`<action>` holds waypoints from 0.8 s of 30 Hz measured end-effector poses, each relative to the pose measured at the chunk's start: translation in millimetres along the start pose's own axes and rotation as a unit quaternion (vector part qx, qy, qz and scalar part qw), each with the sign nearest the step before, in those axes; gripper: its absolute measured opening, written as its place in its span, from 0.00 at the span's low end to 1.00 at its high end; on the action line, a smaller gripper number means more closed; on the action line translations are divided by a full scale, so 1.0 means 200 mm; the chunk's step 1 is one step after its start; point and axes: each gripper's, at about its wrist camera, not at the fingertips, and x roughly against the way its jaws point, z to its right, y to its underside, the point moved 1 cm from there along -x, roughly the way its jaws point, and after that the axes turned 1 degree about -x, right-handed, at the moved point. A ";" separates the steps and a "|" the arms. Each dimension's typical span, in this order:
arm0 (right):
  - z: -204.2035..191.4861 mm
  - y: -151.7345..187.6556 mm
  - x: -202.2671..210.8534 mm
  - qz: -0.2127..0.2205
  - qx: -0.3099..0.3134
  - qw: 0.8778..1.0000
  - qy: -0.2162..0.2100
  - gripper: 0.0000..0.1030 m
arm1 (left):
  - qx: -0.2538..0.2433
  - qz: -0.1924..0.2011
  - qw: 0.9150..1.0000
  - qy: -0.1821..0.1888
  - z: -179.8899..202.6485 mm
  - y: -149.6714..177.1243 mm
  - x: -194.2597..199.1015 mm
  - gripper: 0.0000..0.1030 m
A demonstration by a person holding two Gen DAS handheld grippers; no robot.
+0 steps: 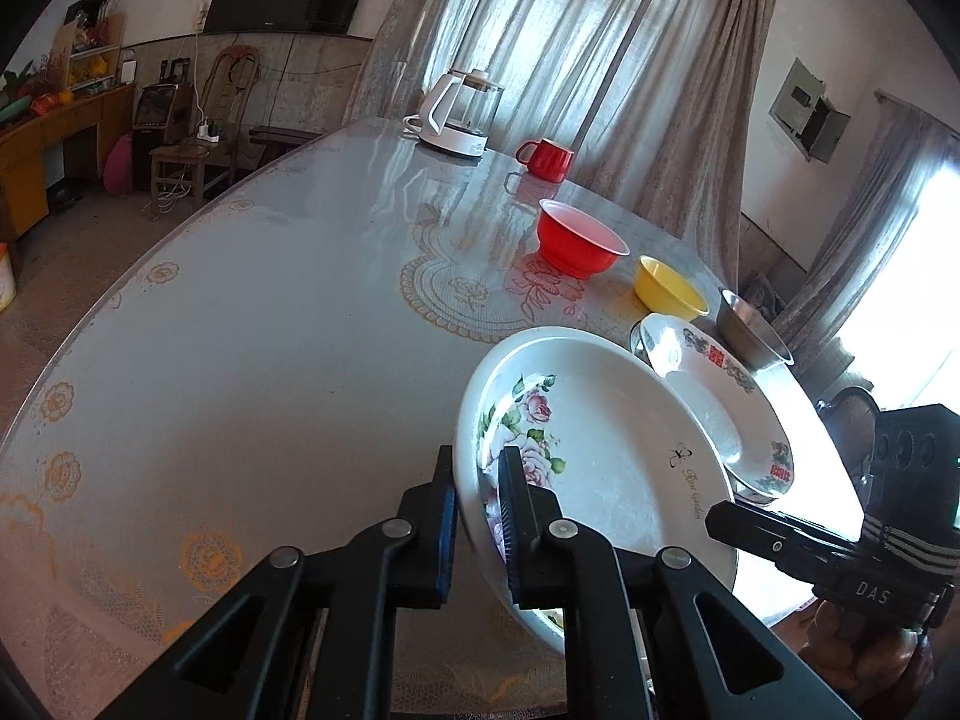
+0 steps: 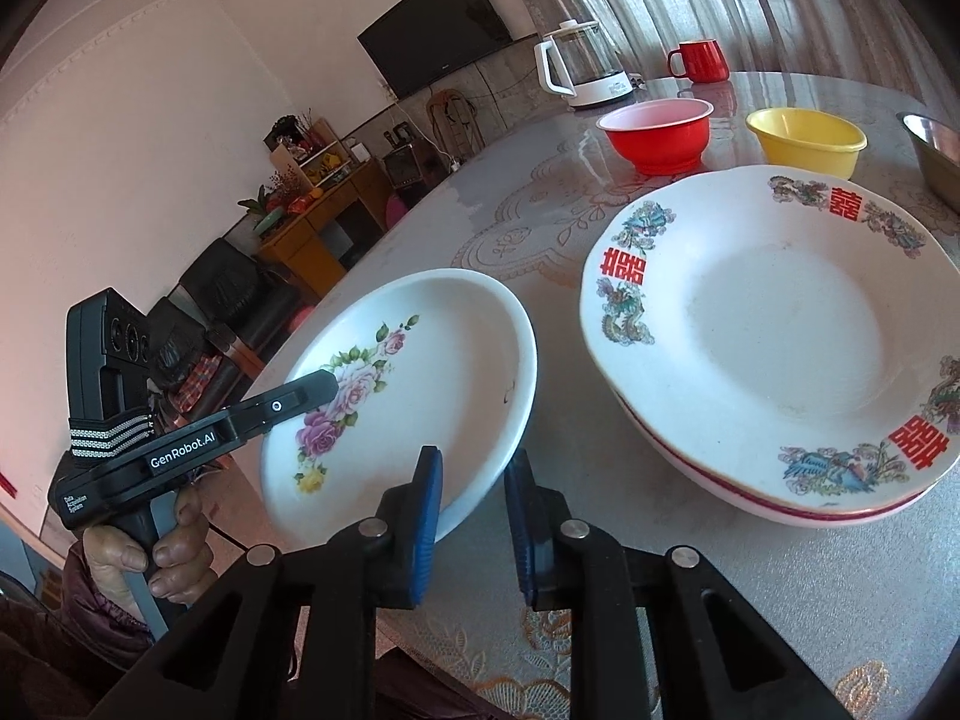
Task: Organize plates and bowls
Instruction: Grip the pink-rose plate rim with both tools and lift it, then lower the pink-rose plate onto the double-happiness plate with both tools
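A white rose plate (image 1: 606,450) (image 2: 414,384) is lifted and tilted above the table. My left gripper (image 1: 477,480) is shut on its near-left rim; it also shows in the right wrist view (image 2: 300,396). My right gripper (image 2: 474,474) has its jaws on either side of the plate's right rim, with a small gap on the right side; in the left wrist view its finger (image 1: 774,534) reaches the plate's edge. A plate with red characters (image 2: 774,324) (image 1: 732,402) sits on top of another red-rimmed plate (image 2: 750,489) on the table.
A red bowl (image 2: 657,132) (image 1: 579,237), a yellow bowl (image 2: 807,141) (image 1: 669,288) and a steel bowl (image 1: 753,330) (image 2: 936,150) stand behind the plates. A glass kettle (image 1: 459,114) and a red mug (image 1: 546,159) stand at the far edge. The table (image 1: 270,330) has a lace-pattern cover.
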 end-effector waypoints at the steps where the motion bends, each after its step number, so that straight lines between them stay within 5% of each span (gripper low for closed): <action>1: 0.01 -0.01 0.02 0.006 -0.003 1.000 -0.006 0.20 | -0.001 0.002 1.000 0.004 0.01 -0.01 0.00 0.13; 11: 0.13 -0.11 0.26 0.079 -0.031 0.996 0.021 0.20 | -0.052 0.016 0.997 0.056 0.34 -0.21 -0.13 0.13; 24: 0.49 -0.18 0.45 0.123 -0.099 0.981 0.110 0.20 | -0.125 -0.038 0.988 0.084 0.73 -0.30 -0.54 0.14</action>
